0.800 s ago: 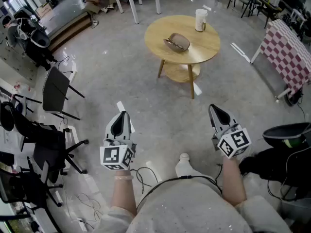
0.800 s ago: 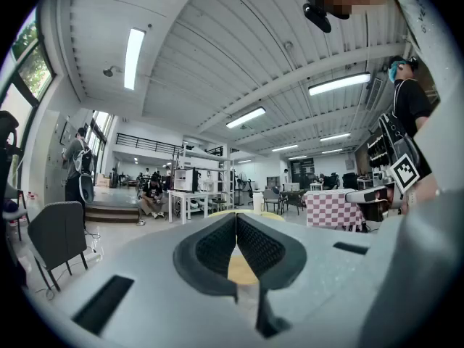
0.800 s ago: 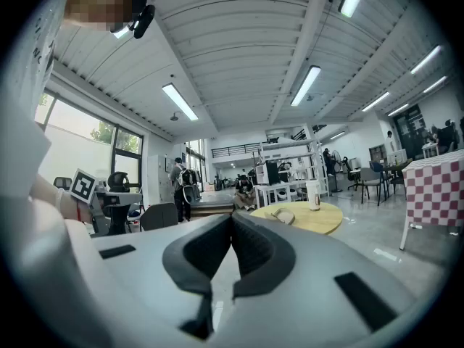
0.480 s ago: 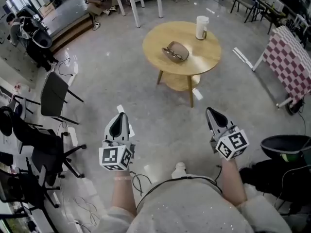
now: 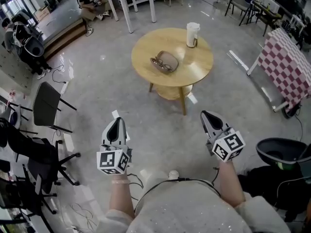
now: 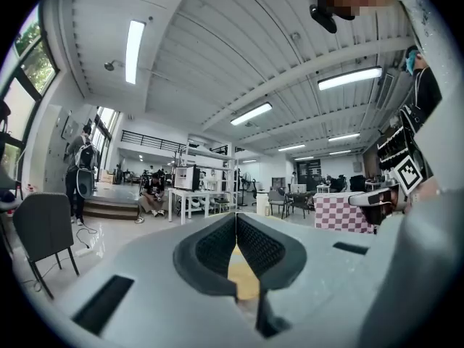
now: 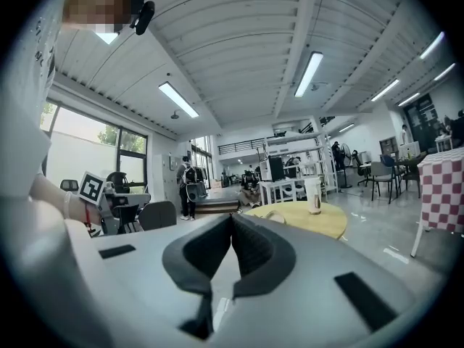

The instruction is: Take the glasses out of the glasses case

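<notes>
A brown glasses case (image 5: 168,60) lies open on the round wooden table (image 5: 199,67), with the glasses (image 5: 159,65) at its left edge. My left gripper (image 5: 116,125) and right gripper (image 5: 209,116) hang over the floor well short of the table, both shut and empty. In the left gripper view the pads of the left gripper (image 6: 235,220) meet at the tips, with a strip of the table (image 6: 243,278) behind them. The right gripper (image 7: 230,220) shows its pads pressed together too, with the table (image 7: 319,222) and the case (image 7: 274,217) beyond.
A white lidded cup (image 5: 192,34) stands at the table's far right. Black office chairs (image 5: 46,106) stand to the left, a checkered board (image 5: 286,62) leans at the right, and a black bin (image 5: 282,152) sits near my right arm. Cables (image 5: 138,178) lie on the floor by my feet.
The table and case have shifted left and nearer in the head view. Both grippers keep their pose, shut, ahead of my body.
</notes>
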A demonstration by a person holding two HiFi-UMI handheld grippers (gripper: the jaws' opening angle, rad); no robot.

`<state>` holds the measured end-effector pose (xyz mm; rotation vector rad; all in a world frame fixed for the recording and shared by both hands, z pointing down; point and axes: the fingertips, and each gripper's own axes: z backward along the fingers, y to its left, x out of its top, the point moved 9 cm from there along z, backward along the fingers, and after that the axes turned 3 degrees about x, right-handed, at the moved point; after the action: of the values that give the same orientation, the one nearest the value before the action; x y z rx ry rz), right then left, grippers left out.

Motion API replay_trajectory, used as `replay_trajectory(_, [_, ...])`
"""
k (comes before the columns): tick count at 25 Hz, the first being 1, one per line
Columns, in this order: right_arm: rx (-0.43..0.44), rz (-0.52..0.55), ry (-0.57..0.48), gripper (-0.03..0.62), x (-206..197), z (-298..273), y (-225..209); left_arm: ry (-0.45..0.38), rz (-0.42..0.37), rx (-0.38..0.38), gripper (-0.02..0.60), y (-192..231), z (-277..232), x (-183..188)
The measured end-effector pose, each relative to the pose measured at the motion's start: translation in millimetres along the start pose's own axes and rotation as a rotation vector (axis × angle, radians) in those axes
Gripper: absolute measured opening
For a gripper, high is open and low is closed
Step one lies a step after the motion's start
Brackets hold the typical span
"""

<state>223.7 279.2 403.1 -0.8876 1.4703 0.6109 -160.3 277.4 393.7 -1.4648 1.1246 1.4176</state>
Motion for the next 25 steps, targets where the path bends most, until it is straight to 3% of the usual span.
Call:
replay_trajectory(9, [-0.026, -0.1, -0.013, 0.11, -8, -8, -26, 0.045, -0.036, -0.007, 0.005, -1, -20, -6])
replay_trajectory(13, [-0.029, -0.128, -0.014, 0.127, -10, -29, -38, 0.054, -0.04, -0.005, 0.005, 12, -42, -9])
replay_trajectory(19, [-0.04, -0.122, -0.019, 0.132, 5, -76, -68, 0.036, -0.012, -0.015, 0.005, 36, -106, -8])
replay_trajectory(25, [-0.067, -0.129, -0.002, 0.132, 21, -129, -96, 0.045, -0.002, -0.073, 0.005, 54, -176, 0])
